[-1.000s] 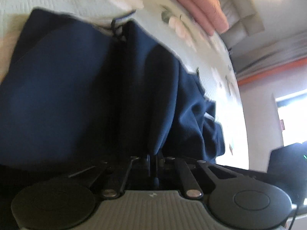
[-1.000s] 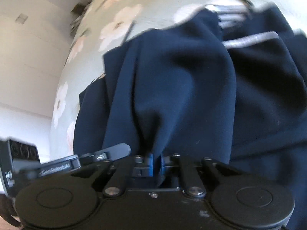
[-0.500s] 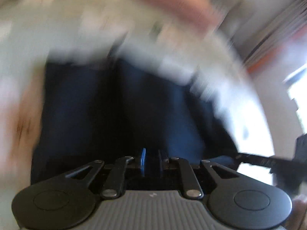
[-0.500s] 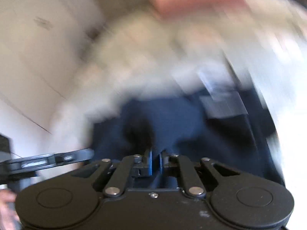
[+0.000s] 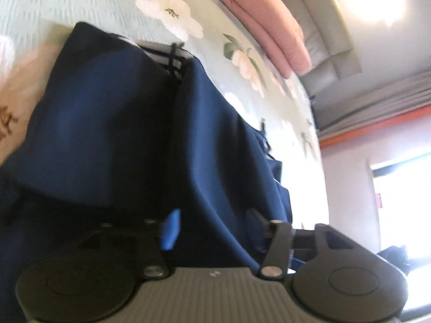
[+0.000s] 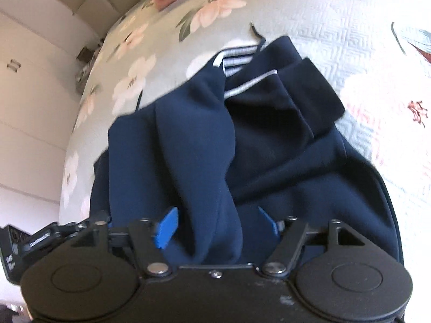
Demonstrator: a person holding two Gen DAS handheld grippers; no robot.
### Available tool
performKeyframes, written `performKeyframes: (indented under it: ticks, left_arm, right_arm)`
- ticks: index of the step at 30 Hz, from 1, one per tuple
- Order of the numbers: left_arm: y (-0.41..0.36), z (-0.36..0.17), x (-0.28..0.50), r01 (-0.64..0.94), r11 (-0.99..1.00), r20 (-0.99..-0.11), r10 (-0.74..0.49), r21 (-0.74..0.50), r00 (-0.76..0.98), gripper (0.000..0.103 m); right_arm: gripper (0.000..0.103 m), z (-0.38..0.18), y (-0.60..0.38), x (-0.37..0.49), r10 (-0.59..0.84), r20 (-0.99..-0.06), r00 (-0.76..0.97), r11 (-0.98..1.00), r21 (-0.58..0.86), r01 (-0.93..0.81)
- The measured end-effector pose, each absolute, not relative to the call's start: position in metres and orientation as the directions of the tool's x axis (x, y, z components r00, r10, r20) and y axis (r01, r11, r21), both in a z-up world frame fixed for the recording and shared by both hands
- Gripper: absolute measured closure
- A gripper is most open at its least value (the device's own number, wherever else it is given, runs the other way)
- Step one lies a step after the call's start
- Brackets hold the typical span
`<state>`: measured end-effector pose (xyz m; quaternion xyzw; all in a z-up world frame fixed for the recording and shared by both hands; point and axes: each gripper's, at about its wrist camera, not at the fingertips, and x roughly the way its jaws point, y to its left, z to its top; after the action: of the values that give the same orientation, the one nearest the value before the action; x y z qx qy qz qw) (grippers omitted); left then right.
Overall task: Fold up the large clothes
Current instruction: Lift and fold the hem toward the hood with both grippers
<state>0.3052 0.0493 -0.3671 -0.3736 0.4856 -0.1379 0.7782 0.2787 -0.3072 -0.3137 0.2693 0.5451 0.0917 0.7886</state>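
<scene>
A dark navy garment of soft, smooth knit fabric (image 6: 269, 140) lies bunched on a pale green quilted bedspread printed with white and pink flowers (image 6: 336, 32). At its far end a white-and-navy striped inner lining (image 6: 237, 56) shows at the opening, with a thin dark drawstring (image 6: 257, 36) trailing out onto the bedspread. One ribbed cuff or hem edged with a white stripe (image 6: 309, 91) is folded back on top. A thick fold of the cloth (image 6: 204, 161) rises in a ridge toward the near end. In the left wrist view the same garment (image 5: 113, 123) lies in two broad lobes split by a deep crease.
</scene>
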Motion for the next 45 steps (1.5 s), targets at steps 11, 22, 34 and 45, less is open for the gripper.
performKeyframes:
  ticks: [11, 22, 34, 45]
  left_arm:
    - [0.052, -0.322, 0.299, 0.044, 0.593, -0.416, -0.613, -0.804, 0.671, 0.097]
    - [0.062, -0.406, 0.234, -0.097, 0.604, -0.554, -0.641, -0.791, 0.532, 0.095]
    - [0.019, -0.306, 0.250, 0.288, 0.675, -0.512, -0.717, -0.679, 0.474, 0.087]
    - [-0.005, -0.361, 0.254, 0.216, 0.658, -0.570, -0.741, -0.721, 0.355, 0.082]
  right_arm:
    - [0.086, -0.258, -0.272, 0.296, 0.593, -0.582, 0.556, 0.770, 0.613, -0.180]
    - [0.073, -0.368, -0.304, 0.233, 0.638, -0.700, 0.320, 0.718, 0.691, 0.080]
    - [0.059, -0.345, -0.249, 0.181, 0.515, -0.817, 0.259, 0.852, 0.453, -0.263]
    - [0.095, -0.356, -0.211, 0.223, 0.466, -0.694, 0.548, 0.881, 0.307, -0.360]
